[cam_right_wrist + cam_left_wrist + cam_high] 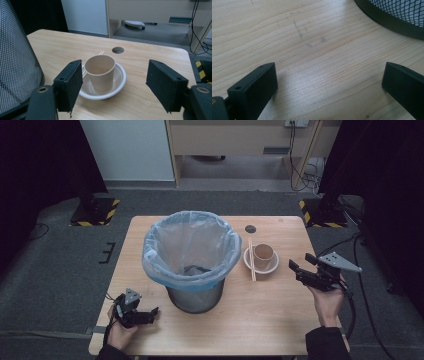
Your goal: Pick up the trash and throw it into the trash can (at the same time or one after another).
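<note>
Right gripper point(301, 266): hovering near the table's point(280, 320) right edge, jaws standing apart on nothing, facing left toward the paper cup point(100, 73). Cup: standing upright in the white bowl point(119, 82), chopsticks point(251, 260) lying along the bowl's bin-side rim. Left gripper point(152, 312): resting open at the near-left corner, well apart from the cup.

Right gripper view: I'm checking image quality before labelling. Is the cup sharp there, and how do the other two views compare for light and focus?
Right gripper view: paper cup and bowl fairly sharp, evenly lit, near fingers slightly soft. Left gripper view: table grain crisp, soft shadows beside the fingers. High view: table lit, surroundings dark, slightly grainy.
</note>
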